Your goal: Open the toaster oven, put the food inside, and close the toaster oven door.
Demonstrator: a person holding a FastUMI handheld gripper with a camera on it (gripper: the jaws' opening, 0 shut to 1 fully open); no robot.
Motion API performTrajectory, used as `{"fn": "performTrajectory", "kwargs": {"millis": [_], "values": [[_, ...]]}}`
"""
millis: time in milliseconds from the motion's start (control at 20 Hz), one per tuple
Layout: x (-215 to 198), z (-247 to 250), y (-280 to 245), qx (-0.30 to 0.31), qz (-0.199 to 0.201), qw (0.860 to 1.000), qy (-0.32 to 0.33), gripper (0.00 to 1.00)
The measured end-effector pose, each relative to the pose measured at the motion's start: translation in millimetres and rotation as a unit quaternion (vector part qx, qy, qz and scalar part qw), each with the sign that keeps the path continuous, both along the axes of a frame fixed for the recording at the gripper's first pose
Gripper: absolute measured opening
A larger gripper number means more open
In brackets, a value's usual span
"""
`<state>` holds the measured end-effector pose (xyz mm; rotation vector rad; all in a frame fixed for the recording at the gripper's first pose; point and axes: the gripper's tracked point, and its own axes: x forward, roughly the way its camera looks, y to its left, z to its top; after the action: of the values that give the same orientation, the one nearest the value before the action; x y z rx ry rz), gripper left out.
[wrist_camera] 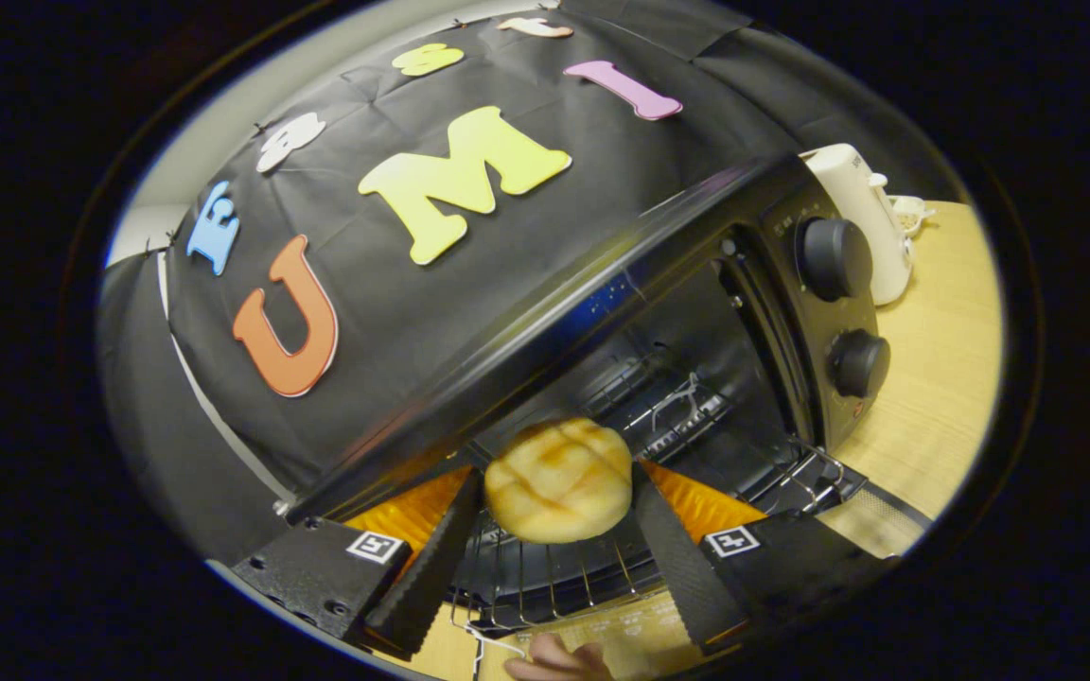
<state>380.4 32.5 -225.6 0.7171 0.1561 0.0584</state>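
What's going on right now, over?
Gripper shut on bread bun. Toaster oven open, bun over wire rack. Hand below.

A staged booth, not a lived-in kitchen: black cloth wall (223,378) hangs behind the toaster oven (696,312), a white kettle (871,218) beside it on the wooden table (933,378).

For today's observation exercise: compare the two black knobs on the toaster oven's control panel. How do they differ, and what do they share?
The upper knob looks larger than the lower knob, though the fisheye lens may exaggerate that. The upper knob sits level with the white kettle; the lower knob sits nearer the wire rack. Both are round, black and on the toaster oven. The hand-held gripper is shut on the bun.
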Motion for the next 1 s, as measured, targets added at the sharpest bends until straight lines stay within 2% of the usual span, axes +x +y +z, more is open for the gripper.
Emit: {"fn": "performTrajectory", "kwargs": {"millis": [500,650,800,1000], "values": [[-35.9,16.8,-3.1,0.000,0.008,1.000,0.003,1.00],[-59.8,21.3,-2.9,-0.017,0.018,1.000,0.006,1.00],[-84.5,21.8,-11.4,-0.046,0.011,0.999,0.020,1.00],[-115.7,10.9,-20.8,-0.095,0.010,0.993,0.074,1.00]]}}
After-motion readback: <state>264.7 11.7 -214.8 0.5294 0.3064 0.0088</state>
